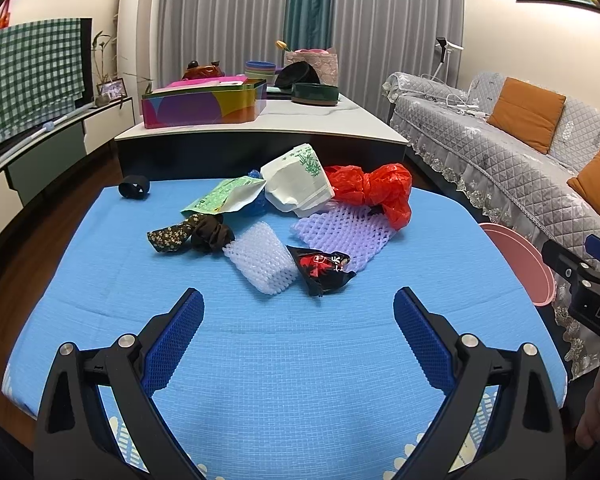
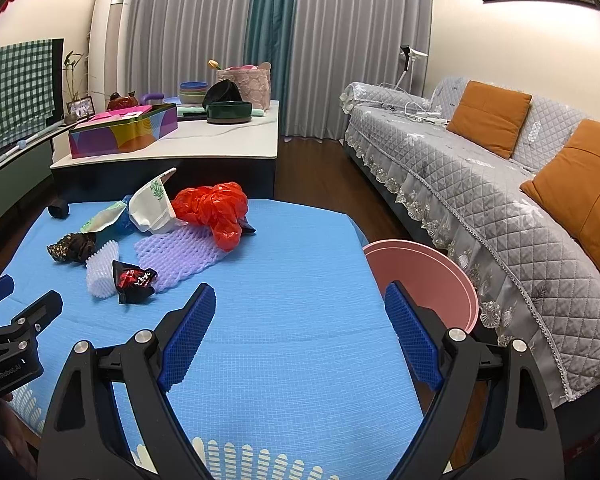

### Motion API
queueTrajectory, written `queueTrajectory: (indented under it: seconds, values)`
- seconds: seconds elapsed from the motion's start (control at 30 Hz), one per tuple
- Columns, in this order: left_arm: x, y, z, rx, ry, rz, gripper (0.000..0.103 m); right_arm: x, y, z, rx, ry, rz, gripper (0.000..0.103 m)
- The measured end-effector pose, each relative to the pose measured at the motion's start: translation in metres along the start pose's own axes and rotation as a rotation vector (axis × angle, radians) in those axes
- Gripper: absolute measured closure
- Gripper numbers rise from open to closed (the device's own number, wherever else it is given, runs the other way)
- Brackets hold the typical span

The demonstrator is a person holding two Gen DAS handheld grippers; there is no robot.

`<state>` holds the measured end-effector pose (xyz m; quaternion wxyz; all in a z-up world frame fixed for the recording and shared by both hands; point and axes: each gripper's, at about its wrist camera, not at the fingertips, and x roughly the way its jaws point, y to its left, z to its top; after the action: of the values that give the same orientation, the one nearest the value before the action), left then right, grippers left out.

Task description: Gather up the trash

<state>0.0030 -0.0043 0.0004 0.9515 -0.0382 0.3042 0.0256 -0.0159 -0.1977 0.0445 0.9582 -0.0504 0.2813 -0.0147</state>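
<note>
Trash lies on a blue mat (image 1: pixel 280 340): a black-red snack wrapper (image 1: pixel 322 268) (image 2: pixel 134 280), a white foam net (image 1: pixel 260 260) (image 2: pixel 100 272), a purple foam net (image 1: pixel 340 232) (image 2: pixel 176 256), a red plastic bag (image 1: pixel 374 190) (image 2: pixel 216 208), a white paper bag (image 1: pixel 296 184) (image 2: pixel 152 204) and a green pouch (image 1: pixel 224 196). A pink bin (image 2: pixel 424 276) (image 1: pixel 520 264) stands off the mat's right edge. My left gripper (image 1: pixel 298 300) is open and empty, just short of the wrapper. My right gripper (image 2: pixel 300 296) is open and empty, near the bin.
A dark floral scrunchie (image 1: pixel 192 234) and a black band (image 1: pixel 134 187) also lie on the mat. Behind it stands a low table (image 1: pixel 300 120) with a colourful box (image 1: pixel 204 104) and bowls. A grey sofa (image 2: pixel 500 200) runs along the right.
</note>
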Motion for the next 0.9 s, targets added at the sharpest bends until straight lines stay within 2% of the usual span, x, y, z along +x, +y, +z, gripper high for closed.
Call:
queueTrajectory:
  seconds: [0.37, 0.57, 0.77, 0.9]
  values:
    - [-0.001, -0.002, 0.001, 0.003, -0.006, -0.006, 0.011, 0.000, -0.001, 0.002, 0.001, -0.002, -0.002, 0.018]
    - [0.000, -0.001, 0.001, 0.002, -0.004, -0.008, 0.011, 0.001, 0.000, 0.003, 0.002, 0.001, 0.002, 0.023]
    - [0.000, -0.001, 0.001, 0.002, -0.005, -0.007, 0.020, 0.002, 0.001, 0.003, 0.008, -0.004, -0.003, 0.035]
    - [0.003, 0.003, 0.005, -0.012, -0.003, 0.005, 0.028, 0.004, 0.003, 0.013, 0.046, -0.009, 0.030, 0.043]
